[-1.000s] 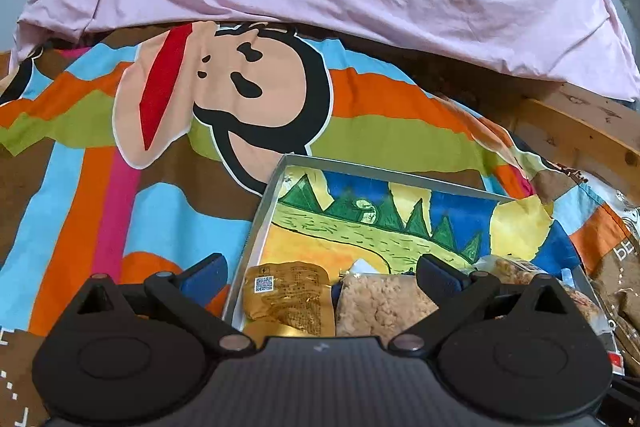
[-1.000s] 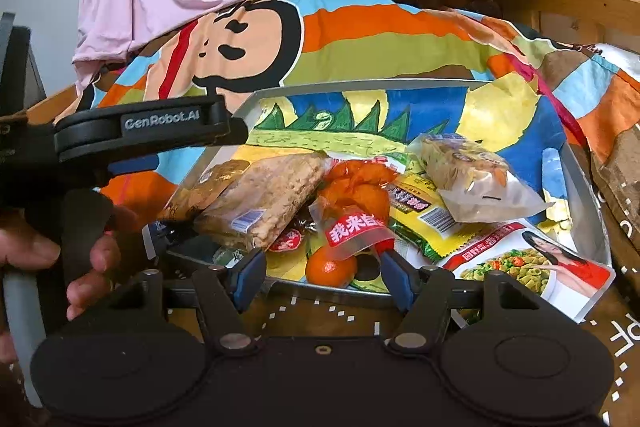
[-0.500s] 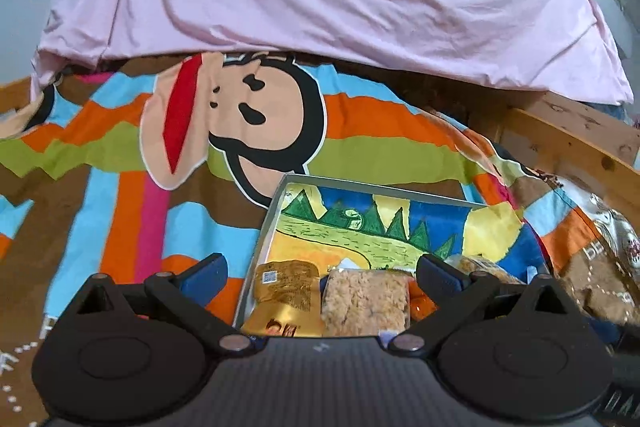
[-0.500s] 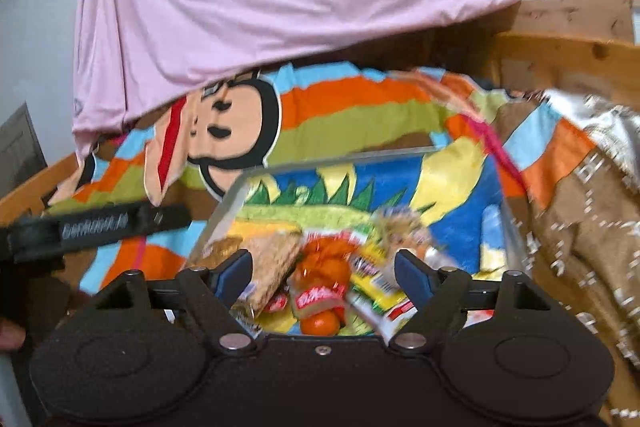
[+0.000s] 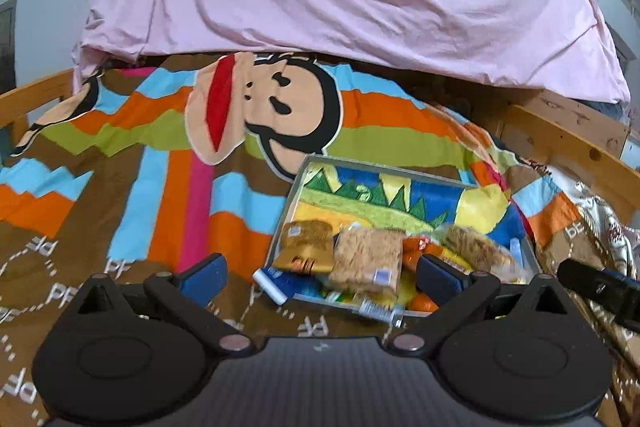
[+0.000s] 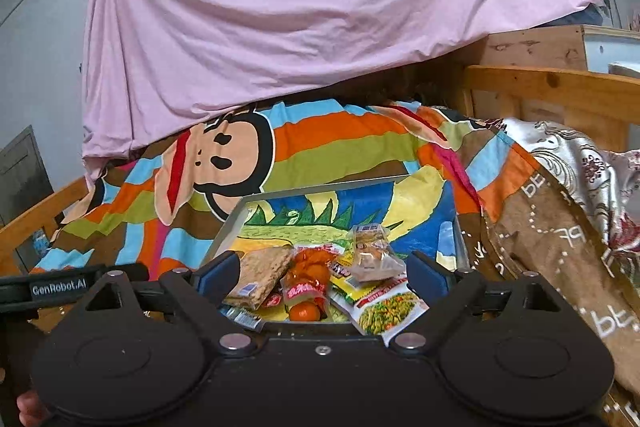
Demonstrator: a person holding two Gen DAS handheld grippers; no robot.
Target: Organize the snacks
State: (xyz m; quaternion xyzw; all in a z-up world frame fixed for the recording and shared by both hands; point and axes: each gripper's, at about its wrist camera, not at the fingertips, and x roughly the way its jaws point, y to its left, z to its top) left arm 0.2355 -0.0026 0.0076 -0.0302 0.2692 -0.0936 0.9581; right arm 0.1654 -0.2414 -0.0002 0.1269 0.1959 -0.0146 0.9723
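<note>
A wooden bed frame (image 6: 552, 83) holds a striped monkey-print blanket (image 5: 160, 163) under draped pink sheet (image 6: 280, 19), beside seemingly grey walls (image 6: 44, 27).

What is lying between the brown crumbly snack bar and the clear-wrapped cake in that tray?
In the right wrist view, a bag of orange fruits lies between the brown snack bar and the clear-wrapped cake, inside the tray.
</note>
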